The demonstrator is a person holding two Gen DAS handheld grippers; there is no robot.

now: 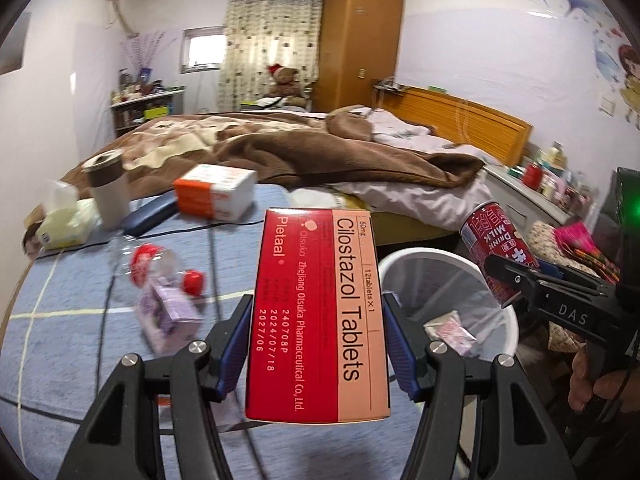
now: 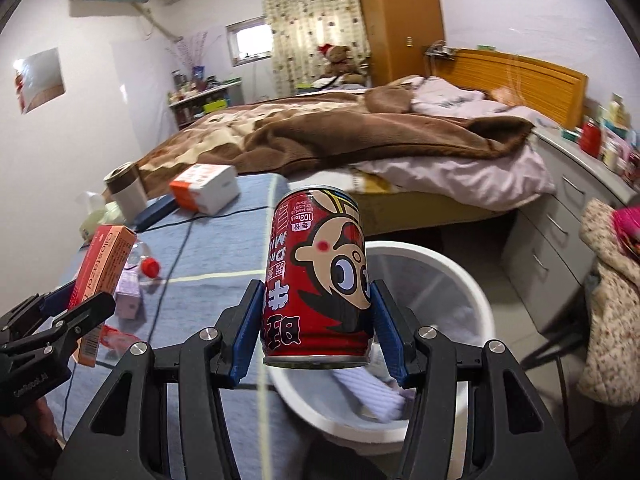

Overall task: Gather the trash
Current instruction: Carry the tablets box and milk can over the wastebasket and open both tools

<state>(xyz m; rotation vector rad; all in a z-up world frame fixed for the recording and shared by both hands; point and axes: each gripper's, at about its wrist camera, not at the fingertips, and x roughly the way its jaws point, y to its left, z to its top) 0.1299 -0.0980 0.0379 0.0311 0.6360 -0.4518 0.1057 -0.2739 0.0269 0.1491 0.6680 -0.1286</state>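
Left hand-held gripper [image 1: 318,336] clamps a red tablet box [image 1: 316,316], upright, above the blue worktop [image 1: 60,312] edge. Right hand-held gripper [image 2: 316,316] grips a red milk can [image 2: 316,276] over the white bin [image 2: 460,280], w/ some wrappers inside.

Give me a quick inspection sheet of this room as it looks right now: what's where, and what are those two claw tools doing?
Surface: blue checked cover at the foot of a bed.
Job's things: red tablet box and red milk can, both held up; white bin beside the cover, with wrappers inside.
Clutter: clear bottle with red cap, purple carton, orange-and-white box, cup, tissue pack.
Grippers: left gripper clamps the tablet box; right gripper clamps the milk can near the bin.
Cables: black cable across the cover.
Surroundings: rumpled brown blanket, wardrobe, drawers, teddy bear.
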